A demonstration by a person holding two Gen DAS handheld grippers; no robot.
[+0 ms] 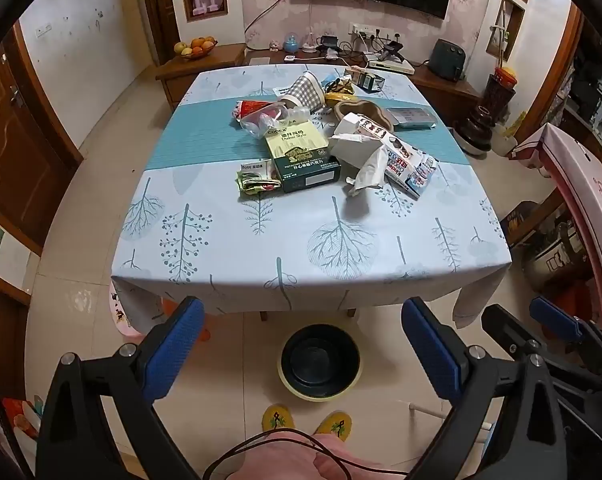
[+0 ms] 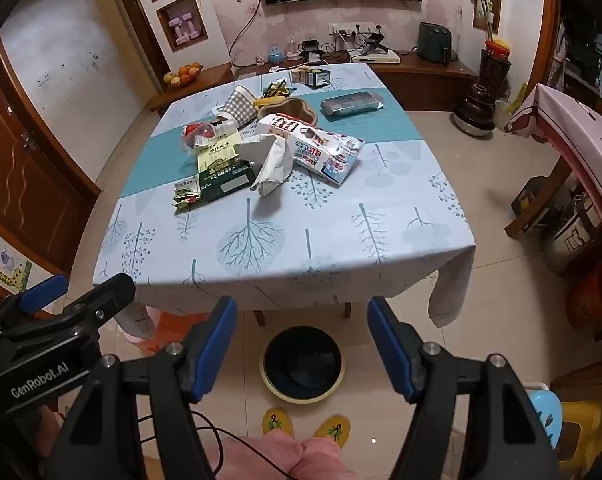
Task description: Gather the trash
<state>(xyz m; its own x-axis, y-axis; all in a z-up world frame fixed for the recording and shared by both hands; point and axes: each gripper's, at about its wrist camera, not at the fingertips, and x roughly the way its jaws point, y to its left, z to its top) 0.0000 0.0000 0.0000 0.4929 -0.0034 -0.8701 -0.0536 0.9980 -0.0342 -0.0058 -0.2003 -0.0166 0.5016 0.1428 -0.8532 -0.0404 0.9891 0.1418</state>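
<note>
Trash lies in a heap on the table (image 1: 301, 248) (image 2: 381, 248): a green chocolate box (image 1: 301, 156) (image 2: 225, 176), crumpled white paper (image 1: 367, 170) (image 2: 271, 164), a white Kinder wrapper (image 1: 405, 160) (image 2: 321, 150), a small green sachet (image 1: 257, 182) (image 2: 187, 196), a checked paper cup (image 1: 307, 90) (image 2: 241, 106) and a clear plastic wrapper (image 1: 261, 114) (image 2: 201, 132). A black bin (image 1: 320, 360) (image 2: 302, 362) stands on the floor under the table's near edge. My left gripper (image 1: 303, 344) and right gripper (image 2: 303, 342) are open and empty, held above the bin, short of the table.
A brown scalloped bowl (image 1: 361, 114) (image 2: 289, 108), a grey packet (image 1: 413, 117) (image 2: 351, 105) and a small box (image 1: 367, 80) (image 2: 313, 76) sit further back. Yellow slippers (image 1: 309, 424) (image 2: 305, 426) are on the floor. A side cabinet (image 1: 441, 80) stands behind, and furniture at the right (image 2: 561, 200).
</note>
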